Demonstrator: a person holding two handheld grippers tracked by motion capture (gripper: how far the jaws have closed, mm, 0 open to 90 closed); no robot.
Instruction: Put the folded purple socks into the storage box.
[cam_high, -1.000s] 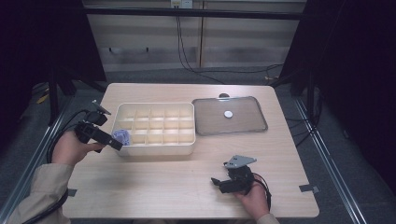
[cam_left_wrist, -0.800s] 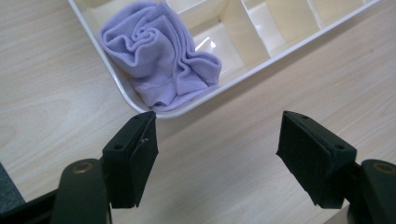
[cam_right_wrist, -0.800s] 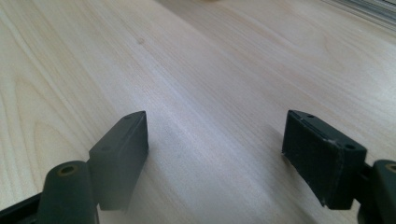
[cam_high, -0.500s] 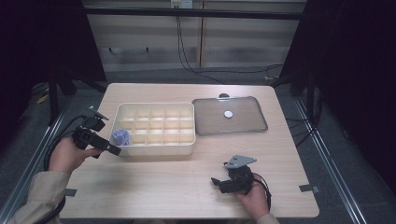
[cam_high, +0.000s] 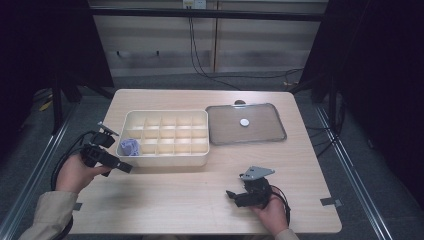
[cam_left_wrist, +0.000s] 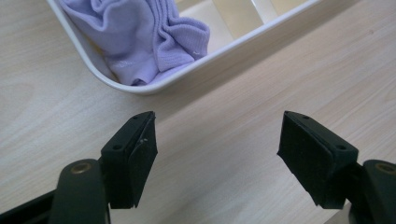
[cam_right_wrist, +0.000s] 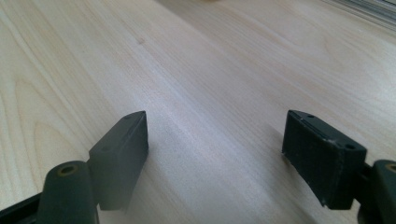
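A cream divided tray stands mid-table. A crumpled lilac cloth lies in its near-left compartment. My left gripper sits open just off the tray's near-left corner, low over the wood, with nothing between its jaws. My right gripper rests at the table's near right, open, with bare wood between its jaws.
A clear lid with a small white disc on it lies flat to the right of the tray. The wooden table has dark floor and metal rails around it. Cables trail from both grippers.
My left gripper has drawn back from the tray's near-left corner toward the left edge and dropped lower. The lilac cloth now lies in the compartment. The right gripper has kept still.
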